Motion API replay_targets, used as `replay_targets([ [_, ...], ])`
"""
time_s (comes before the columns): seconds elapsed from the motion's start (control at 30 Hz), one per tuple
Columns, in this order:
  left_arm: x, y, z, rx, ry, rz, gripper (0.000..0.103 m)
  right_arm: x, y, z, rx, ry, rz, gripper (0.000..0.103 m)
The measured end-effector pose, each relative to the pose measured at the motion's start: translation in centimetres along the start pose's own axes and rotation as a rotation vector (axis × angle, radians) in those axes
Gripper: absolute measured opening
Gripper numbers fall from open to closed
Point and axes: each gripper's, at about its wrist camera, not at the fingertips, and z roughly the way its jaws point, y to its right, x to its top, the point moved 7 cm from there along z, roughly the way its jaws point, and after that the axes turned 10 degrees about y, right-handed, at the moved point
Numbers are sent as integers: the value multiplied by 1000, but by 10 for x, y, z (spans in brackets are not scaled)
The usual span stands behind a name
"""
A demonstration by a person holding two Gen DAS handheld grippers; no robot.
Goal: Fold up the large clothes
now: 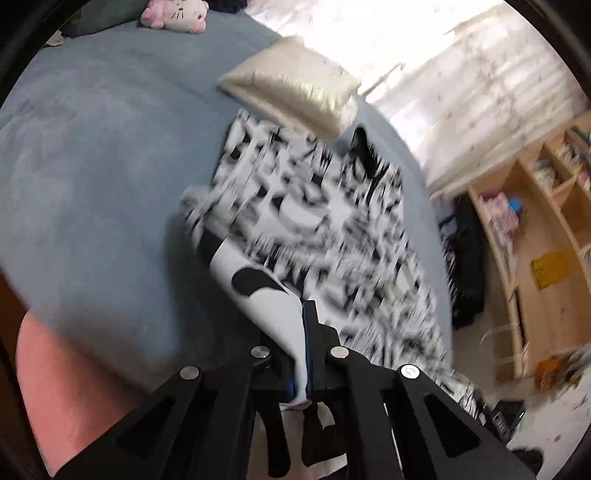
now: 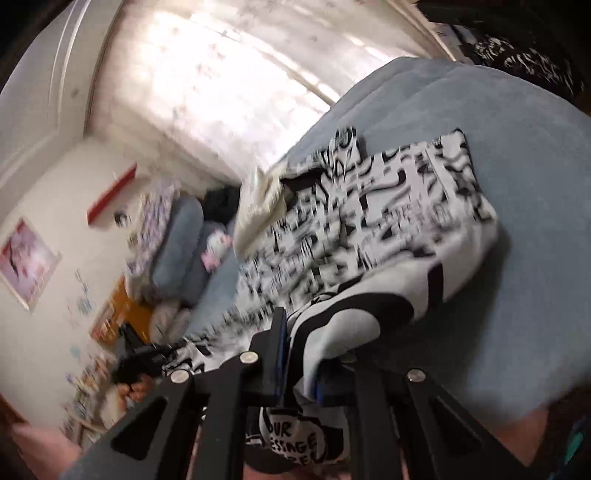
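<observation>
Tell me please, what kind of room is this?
Most likely a bedroom: a bed with a blue cover, a cream pillow, a pink plush toy at its head, and wooden shelves beside a curtained window.

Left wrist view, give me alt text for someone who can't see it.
A black gripper is shut on the edge of a black-and-white printed garment, lifting it off a blue bed. A cream pillow lies past the garment, a pink plush toy at the far end, wooden shelves to the right.
</observation>
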Motion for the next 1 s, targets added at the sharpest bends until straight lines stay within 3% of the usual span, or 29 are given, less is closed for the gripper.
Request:
replay_targets([
  [0.17, 63, 21, 46, -7, 41, -59, 2, 55, 5, 38, 9, 64, 72, 12],
  [0.33, 113, 35, 103, 14, 69, -95, 7, 121, 27, 98, -62, 111, 132, 19],
  [0.37, 124, 38, 119, 18, 70, -108, 9, 134, 36, 112, -82, 117, 164, 28],
  [0.43, 139, 45, 146, 3, 62, -117, 28, 156, 56, 140, -114, 118, 233, 48],
  [0.5, 149, 49, 173, -13, 56, -133, 39, 171, 73, 166, -130, 111, 291, 65],
  [0.6, 156, 49, 198, 42, 87, -72, 53, 181, 92, 194, -181, 103, 276, 67],
  [0.83, 153, 36, 256, 170, -3, 190, 54, 182, 137, 228, -402, -29, -33, 67],
  [1.0, 146, 19, 290, 223, -82, 273, 54, 171, 164, 251, -427, -137, -73, 67],
])
